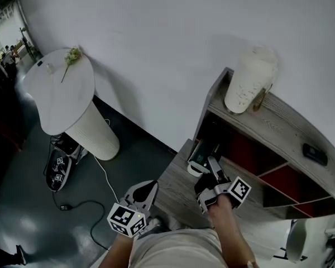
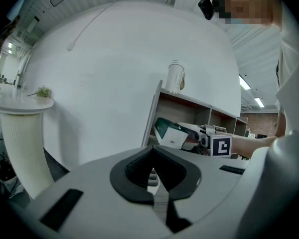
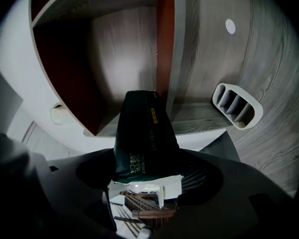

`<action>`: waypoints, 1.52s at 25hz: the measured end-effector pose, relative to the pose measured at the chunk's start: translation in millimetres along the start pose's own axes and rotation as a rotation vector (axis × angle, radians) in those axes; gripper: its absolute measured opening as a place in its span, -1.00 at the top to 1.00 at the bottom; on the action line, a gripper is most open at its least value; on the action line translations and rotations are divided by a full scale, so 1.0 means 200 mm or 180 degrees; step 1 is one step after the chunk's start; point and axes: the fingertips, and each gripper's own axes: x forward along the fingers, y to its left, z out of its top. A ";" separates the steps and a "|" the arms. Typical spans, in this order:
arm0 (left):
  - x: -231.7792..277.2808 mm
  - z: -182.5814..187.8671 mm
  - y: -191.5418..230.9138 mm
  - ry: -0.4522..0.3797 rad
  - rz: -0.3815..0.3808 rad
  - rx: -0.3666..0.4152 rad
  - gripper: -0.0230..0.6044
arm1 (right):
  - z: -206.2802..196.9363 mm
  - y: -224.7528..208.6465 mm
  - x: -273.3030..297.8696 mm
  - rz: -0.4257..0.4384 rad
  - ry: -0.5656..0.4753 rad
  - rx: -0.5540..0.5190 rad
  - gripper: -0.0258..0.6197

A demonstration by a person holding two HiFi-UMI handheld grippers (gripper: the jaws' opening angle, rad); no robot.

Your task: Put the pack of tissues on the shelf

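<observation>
The pack of tissues (image 1: 200, 156), dark green with a white end, is held in my right gripper (image 1: 207, 171), whose jaws are shut on it. It hangs at the mouth of the leftmost compartment of the wooden shelf (image 1: 279, 128). In the right gripper view the pack (image 3: 142, 133) points into that compartment (image 3: 124, 59), which has red side walls and a wood back. The left gripper view catches the pack (image 2: 172, 133) and the right gripper's marker cube (image 2: 220, 146) from the side. My left gripper (image 1: 147, 190) hangs lower left, away from the shelf, its jaws together (image 2: 152, 176) and holding nothing.
A white jar (image 1: 248, 82) and a small black object (image 1: 314, 154) sit on the shelf top. A white round pedestal table (image 1: 61, 88) with a plant sprig (image 1: 72, 54) stands left. Cables and a device (image 1: 58, 169) lie on the floor. A white slotted piece (image 3: 237, 105) lies beside the compartment.
</observation>
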 end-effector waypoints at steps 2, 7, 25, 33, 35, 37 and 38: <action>0.01 0.00 0.02 -0.0001 0.0015 -0.0014 0.88 | 0.00 0.00 0.03 0.0006 -0.0026 0.0022 -0.30; 0.01 0.00 0.06 0.0011 0.0066 -0.0043 0.88 | 0.04 0.00 0.10 -0.0046 -0.0099 -0.0162 -0.30; 0.01 -0.04 0.09 0.0083 0.0170 -0.0092 0.88 | 0.21 0.04 0.26 0.0002 -0.0349 0.0043 -0.30; 0.01 -0.06 0.08 0.0101 0.0173 -0.0097 0.88 | 0.22 0.05 0.27 -0.0037 -0.0350 0.0013 -0.30; 0.01 -0.05 0.09 0.0090 0.0178 -0.0092 0.88 | 0.22 0.06 0.27 -0.0010 -0.0356 -0.0007 -0.32; 0.01 -0.05 0.09 0.0077 0.0188 -0.0098 0.88 | 0.22 0.06 0.27 0.0024 -0.0400 0.0039 -0.38; 0.00 -0.05 0.09 0.0074 0.0193 -0.0102 0.88 | 0.23 0.06 0.26 0.0032 -0.0424 0.0060 -0.41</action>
